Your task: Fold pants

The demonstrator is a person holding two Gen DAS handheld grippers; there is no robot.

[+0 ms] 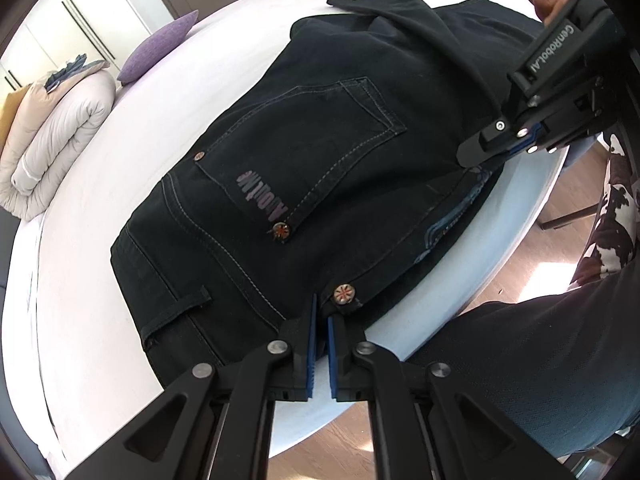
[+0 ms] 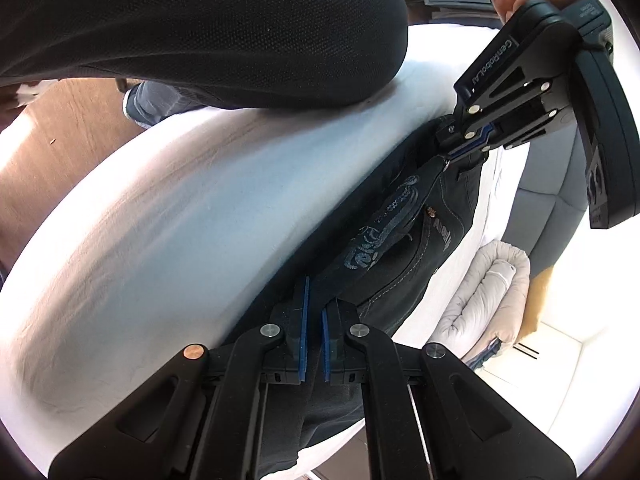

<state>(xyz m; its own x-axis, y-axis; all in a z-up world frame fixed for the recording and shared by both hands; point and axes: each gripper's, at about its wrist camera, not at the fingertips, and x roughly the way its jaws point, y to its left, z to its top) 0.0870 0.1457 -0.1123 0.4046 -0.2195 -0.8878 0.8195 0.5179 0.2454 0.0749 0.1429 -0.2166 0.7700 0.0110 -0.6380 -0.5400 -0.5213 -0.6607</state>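
Note:
Black jeans point(image 1: 304, 168) lie folded on the white bed point(image 1: 92, 208), back pocket with a purple logo up, waistband toward me. My left gripper point(image 1: 322, 312) is shut on the waistband edge beside a copper button point(image 1: 344, 294). My right gripper point(image 1: 476, 156) shows at the far right of the left wrist view, shut on the other edge of the jeans. In the right wrist view my right gripper point(image 2: 314, 304) pinches dark cloth of the jeans point(image 2: 404, 240), and the left gripper point(image 2: 452, 156) grips the far end by the printed leg.
A rolled grey duvet point(image 1: 52, 144) and a purple pillow point(image 1: 160, 48) lie at the bed's far left. The bed's edge point(image 1: 500, 240) and wooden floor point(image 1: 340, 444) are close on the right. The person's dark clothed body point(image 2: 200, 28) leans against the bed.

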